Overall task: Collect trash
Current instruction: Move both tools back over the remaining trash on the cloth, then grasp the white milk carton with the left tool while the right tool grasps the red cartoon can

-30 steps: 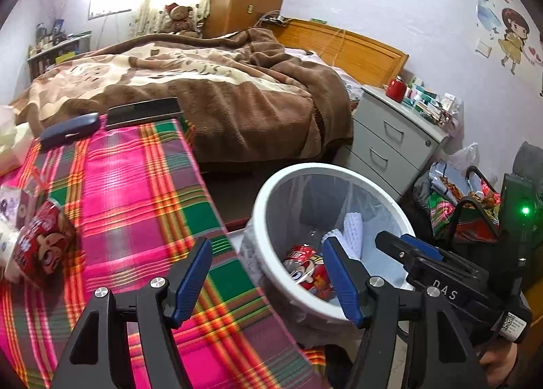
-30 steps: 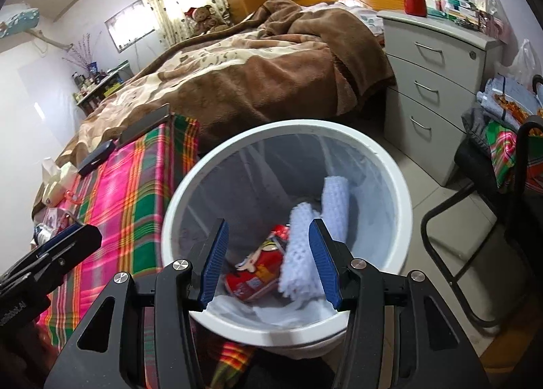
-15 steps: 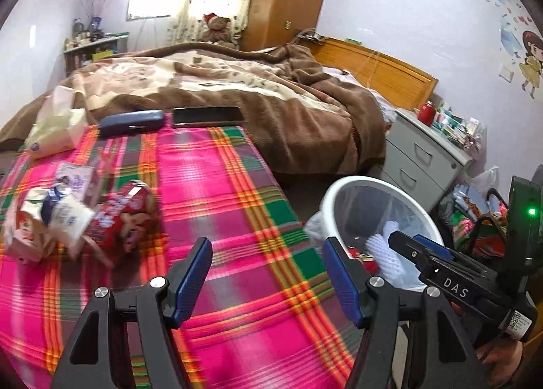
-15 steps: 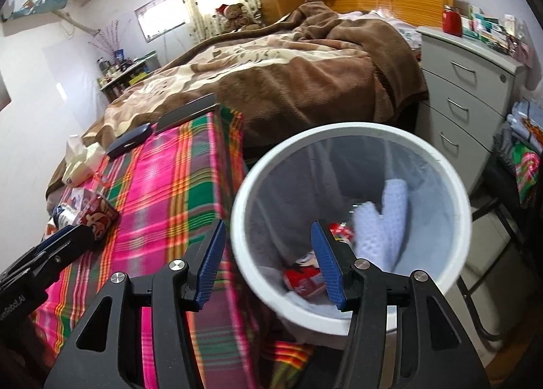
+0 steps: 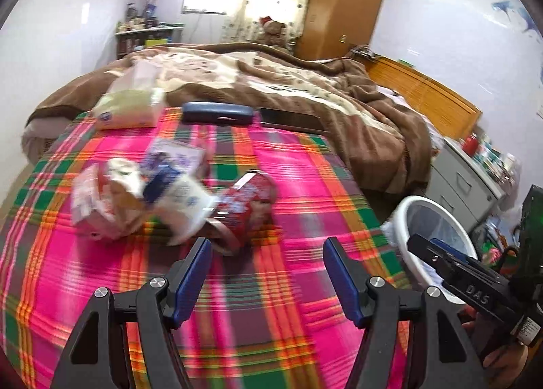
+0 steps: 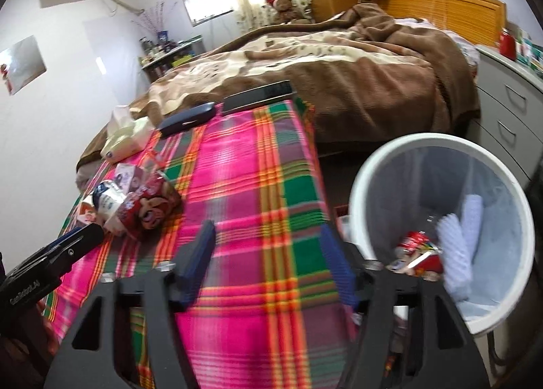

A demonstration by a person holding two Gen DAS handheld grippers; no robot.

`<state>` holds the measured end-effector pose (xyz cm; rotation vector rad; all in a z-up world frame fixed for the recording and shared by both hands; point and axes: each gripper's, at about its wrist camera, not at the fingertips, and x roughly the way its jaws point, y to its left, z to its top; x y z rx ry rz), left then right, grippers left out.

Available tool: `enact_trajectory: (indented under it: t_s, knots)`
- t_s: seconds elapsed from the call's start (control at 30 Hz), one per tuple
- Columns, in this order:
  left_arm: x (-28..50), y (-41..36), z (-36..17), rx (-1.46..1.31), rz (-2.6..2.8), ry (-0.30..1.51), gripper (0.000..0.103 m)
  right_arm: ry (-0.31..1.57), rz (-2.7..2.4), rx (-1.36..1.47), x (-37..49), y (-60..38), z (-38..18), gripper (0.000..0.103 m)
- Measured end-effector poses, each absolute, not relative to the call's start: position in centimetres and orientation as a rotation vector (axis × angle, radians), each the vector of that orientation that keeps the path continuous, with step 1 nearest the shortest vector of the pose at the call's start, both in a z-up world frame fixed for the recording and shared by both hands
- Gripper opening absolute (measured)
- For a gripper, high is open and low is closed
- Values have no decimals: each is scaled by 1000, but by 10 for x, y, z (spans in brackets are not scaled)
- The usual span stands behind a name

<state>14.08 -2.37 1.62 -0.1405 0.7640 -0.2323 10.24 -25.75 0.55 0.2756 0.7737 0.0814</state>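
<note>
While the left claw (image 5: 266, 266) stands open at the bottom of its own view with nothing between its blue pads, the right claw (image 6: 268, 253) is opening over the plaid tabletop (image 6: 244, 178), also empty. Just beyond the left claw, in the middle of the left wrist view, lies a red snack wrapper (image 5: 244, 205), crumpled, its long axis running from lower left to upper right, the open end toward the claw. Touching it on the left is a heap of blurred white and blue packets (image 5: 142, 192). At the right edge of the tabletop stands the white trash bin (image 6: 359, 185), lined with a clear bag, holding a red wrapper (image 6: 417, 249) and white foam netting (image 6: 458, 236). Farther up the frame lie a tissue pack (image 5: 129, 107), a dark blue case (image 5: 217, 113) and a black phone (image 5: 288, 119), then the bed's brown blanket (image 5: 305, 83).
</note>
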Motion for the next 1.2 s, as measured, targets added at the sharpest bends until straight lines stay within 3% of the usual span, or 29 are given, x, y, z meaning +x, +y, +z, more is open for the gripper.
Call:
enact_trajectory:
  t_s: [0.83, 1.2]
  knots:
    - [174, 127, -5, -291, 33, 800, 78, 877, 191, 297, 165, -163, -1, 70]
    - [203, 131, -22, -308, -11, 856, 79, 932, 196, 344, 188, -148, -11, 70]
